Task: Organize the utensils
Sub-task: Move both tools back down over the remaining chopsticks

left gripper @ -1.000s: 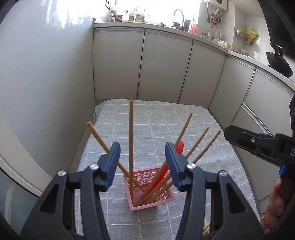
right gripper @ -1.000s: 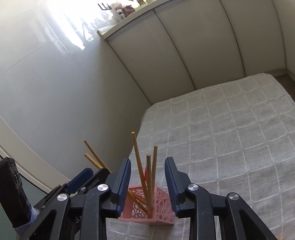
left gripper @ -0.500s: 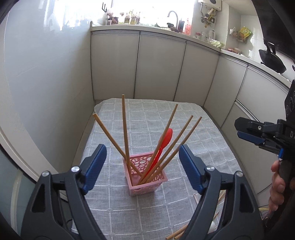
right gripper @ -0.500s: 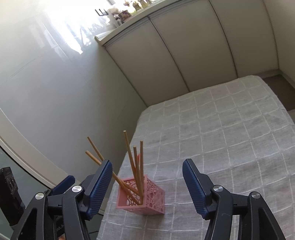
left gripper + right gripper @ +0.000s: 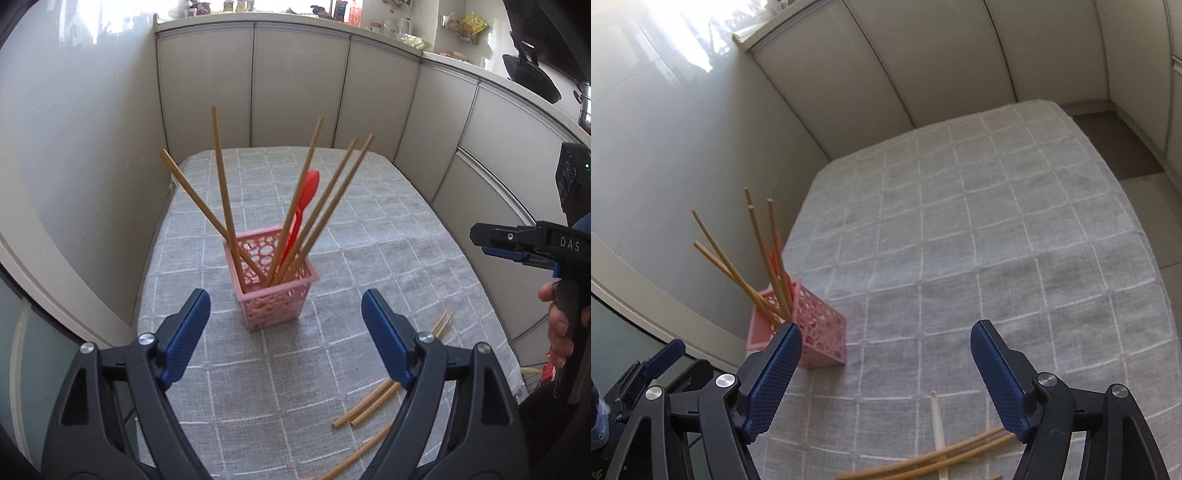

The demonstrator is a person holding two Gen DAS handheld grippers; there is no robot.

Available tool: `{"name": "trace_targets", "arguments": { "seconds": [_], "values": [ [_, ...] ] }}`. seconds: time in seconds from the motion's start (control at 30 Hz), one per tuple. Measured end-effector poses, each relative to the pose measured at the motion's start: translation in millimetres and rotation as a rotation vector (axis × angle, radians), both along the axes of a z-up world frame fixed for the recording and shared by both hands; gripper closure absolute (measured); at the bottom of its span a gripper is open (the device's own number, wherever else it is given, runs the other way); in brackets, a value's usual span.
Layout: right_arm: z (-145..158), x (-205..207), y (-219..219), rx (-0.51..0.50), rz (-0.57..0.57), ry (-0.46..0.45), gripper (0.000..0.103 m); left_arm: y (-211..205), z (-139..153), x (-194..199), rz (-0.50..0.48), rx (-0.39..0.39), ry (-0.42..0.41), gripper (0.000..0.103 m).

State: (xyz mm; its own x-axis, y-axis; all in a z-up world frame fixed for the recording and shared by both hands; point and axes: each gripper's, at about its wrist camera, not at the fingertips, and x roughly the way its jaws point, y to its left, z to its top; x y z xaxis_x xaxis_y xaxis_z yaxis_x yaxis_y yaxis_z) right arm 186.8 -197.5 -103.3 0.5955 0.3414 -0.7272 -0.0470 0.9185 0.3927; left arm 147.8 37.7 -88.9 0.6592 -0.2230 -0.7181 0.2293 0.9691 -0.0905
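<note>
- Since 1 s ago both hand-held grippers pulled back from pink basket [image 5: 275, 284] & spread wide.
- Left hand-held gripper [image 5: 286, 332]: jaws wide apart, empty, just short of basket.
- Right hand-held gripper [image 5: 886, 373]: also wide apart, empty; basket by its left finger.
- Basket upright on grey-cloth counter [image 5: 997, 221], holding wooden chopsticks [image 5: 225, 184] + red spoon [image 5: 304, 199].
- Loose chopsticks [image 5: 373, 398] lie flat on cloth, near edge.
</note>
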Motion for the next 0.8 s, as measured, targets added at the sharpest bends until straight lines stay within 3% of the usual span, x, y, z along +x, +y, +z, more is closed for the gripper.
{"name": "trace_targets", "arguments": {
  "seconds": [0.27,0.53,0.63,0.7,0.8],
  "values": [
    [-41.5,-7.2,-24.7,-0.04,-0.036,0.179,0.022,-36.4,-33.9,-5.5,-0.124,-0.003,0.165,0.019],
    [-64.4,-13.3,-56.9,-0.032,-0.104,0.293,0.022,-92.0,-67.0,-4.8,-0.227,0.035,0.296,0.019],
    [-72.0,-14.9,-71.2,-0.016,-0.148,0.322,0.022,-111.4,-81.4,0.9,-0.263,0.008,0.357,0.02],
    [-78.6,-15.3,-81.7,0.003,-0.174,0.34,0.022,-125.1,-92.6,7.1,-0.277,-0.023,0.407,0.035],
    [-85.0,-15.1,-94.5,0.028,-0.21,0.363,0.022,-146.4,-106.3,17.1,-0.301,-0.033,0.452,0.049]
  ]
}}
